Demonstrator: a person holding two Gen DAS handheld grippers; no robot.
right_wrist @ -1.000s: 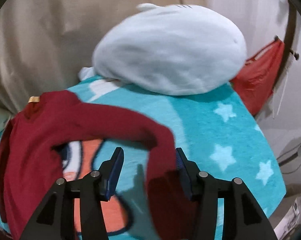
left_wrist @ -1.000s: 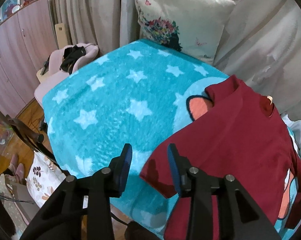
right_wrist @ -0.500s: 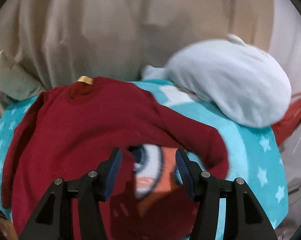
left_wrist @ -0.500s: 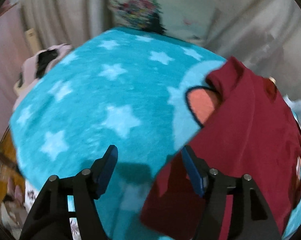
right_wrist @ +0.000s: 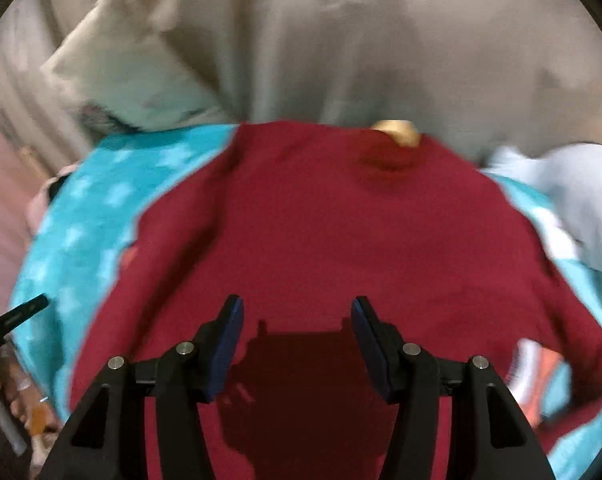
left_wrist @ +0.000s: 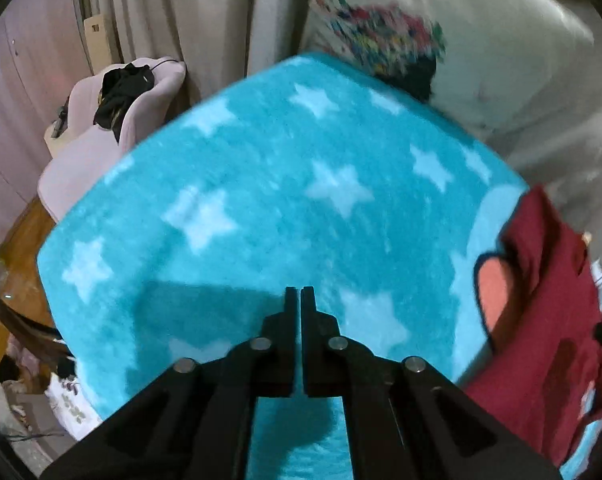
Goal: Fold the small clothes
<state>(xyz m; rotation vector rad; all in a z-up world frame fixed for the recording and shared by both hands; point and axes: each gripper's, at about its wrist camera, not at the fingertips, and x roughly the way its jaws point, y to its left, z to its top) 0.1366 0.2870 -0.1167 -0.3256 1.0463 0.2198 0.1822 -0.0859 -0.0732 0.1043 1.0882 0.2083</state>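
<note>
A small dark red top [right_wrist: 321,240] lies spread on a turquoise star blanket [left_wrist: 281,200], collar with a tan tag [right_wrist: 397,132] at the far side. My right gripper [right_wrist: 297,308] is open and empty, held over the lower middle of the top. My left gripper [left_wrist: 299,292] is shut on nothing, over bare blanket to the left of the top, whose left edge [left_wrist: 541,300] shows at the right of the left wrist view.
A floral cushion [left_wrist: 401,40] and beige curtains [right_wrist: 301,40] stand behind the blanket. A pale blue plush [right_wrist: 581,200] lies at the right. A pink chair with dark cloth [left_wrist: 113,100] stands off the left edge. Clutter lies on the floor below.
My left gripper has closed and moved left, off the top's sleeve. My right gripper has swung left from the sleeve to face the top's middle, which now lies flatter.
</note>
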